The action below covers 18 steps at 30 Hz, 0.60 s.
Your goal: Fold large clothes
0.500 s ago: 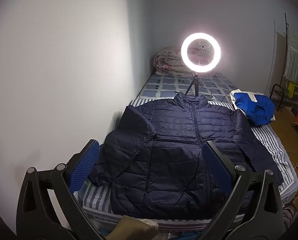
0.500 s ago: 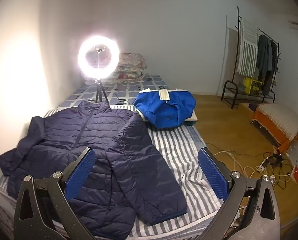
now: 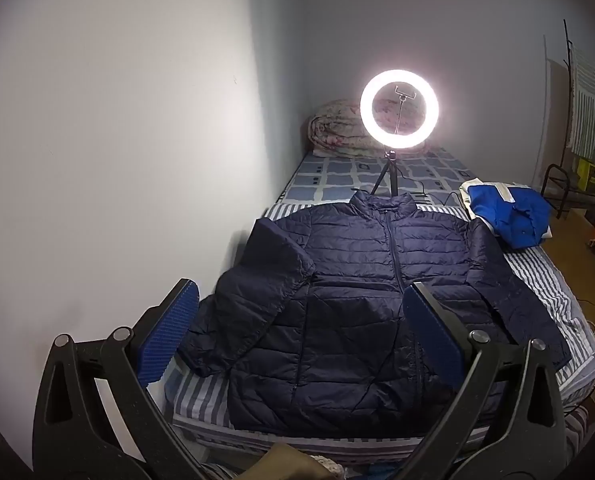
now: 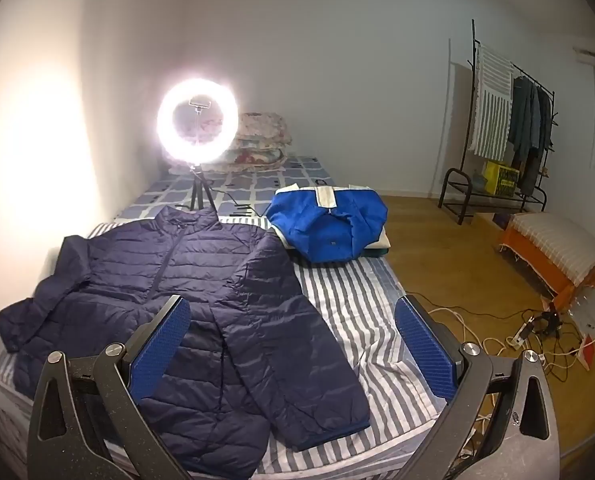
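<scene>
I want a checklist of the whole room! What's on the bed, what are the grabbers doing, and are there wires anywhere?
Surface: striped bed sheet, checked blanket behind it.
Job's things: navy puffer jacket lies flat, front up, zipped, sleeves spread, not yet folded.
Clutter: blue garment already folded beside the jacket; ring light on a tripod behind the collar; rolled floral quilt at the wall.
Grippers: left gripper open, empty, above the jacket; right gripper open, empty.
Cables: tangled cords and power strip on the floor; a lamp cord on the bed.
Surroundings: clothes rack, orange stool, wooden floor.
</scene>
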### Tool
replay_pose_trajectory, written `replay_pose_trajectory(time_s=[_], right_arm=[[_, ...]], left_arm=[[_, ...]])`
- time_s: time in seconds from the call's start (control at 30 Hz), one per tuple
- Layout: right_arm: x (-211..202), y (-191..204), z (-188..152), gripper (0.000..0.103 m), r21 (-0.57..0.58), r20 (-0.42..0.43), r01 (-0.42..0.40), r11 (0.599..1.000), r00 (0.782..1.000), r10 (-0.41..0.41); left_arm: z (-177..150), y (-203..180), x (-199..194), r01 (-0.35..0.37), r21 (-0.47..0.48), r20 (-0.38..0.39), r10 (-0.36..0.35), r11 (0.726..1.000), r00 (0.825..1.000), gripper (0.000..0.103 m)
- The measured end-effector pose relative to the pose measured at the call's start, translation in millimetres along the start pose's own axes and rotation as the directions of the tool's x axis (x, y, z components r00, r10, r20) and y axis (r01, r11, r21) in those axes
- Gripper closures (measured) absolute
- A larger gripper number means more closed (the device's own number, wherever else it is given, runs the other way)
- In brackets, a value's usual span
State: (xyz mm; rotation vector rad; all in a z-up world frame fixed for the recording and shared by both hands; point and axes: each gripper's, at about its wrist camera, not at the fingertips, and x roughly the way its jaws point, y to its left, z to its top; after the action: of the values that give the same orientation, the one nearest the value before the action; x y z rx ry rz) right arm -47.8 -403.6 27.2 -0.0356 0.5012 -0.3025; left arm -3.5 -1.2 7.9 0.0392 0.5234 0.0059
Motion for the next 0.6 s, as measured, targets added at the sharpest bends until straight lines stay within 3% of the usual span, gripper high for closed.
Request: replay_pose_trajectory(time_s=[0.6], right_arm=[[-7.4,5.0,8.6,0.001,-0.009,0.014,0.019,1.0,1.0,-0.019]], left_arm=[[9.1,-6.1,-18.5,0.005,0.016,0.05,-0.006,1.0,0.999,0.0]])
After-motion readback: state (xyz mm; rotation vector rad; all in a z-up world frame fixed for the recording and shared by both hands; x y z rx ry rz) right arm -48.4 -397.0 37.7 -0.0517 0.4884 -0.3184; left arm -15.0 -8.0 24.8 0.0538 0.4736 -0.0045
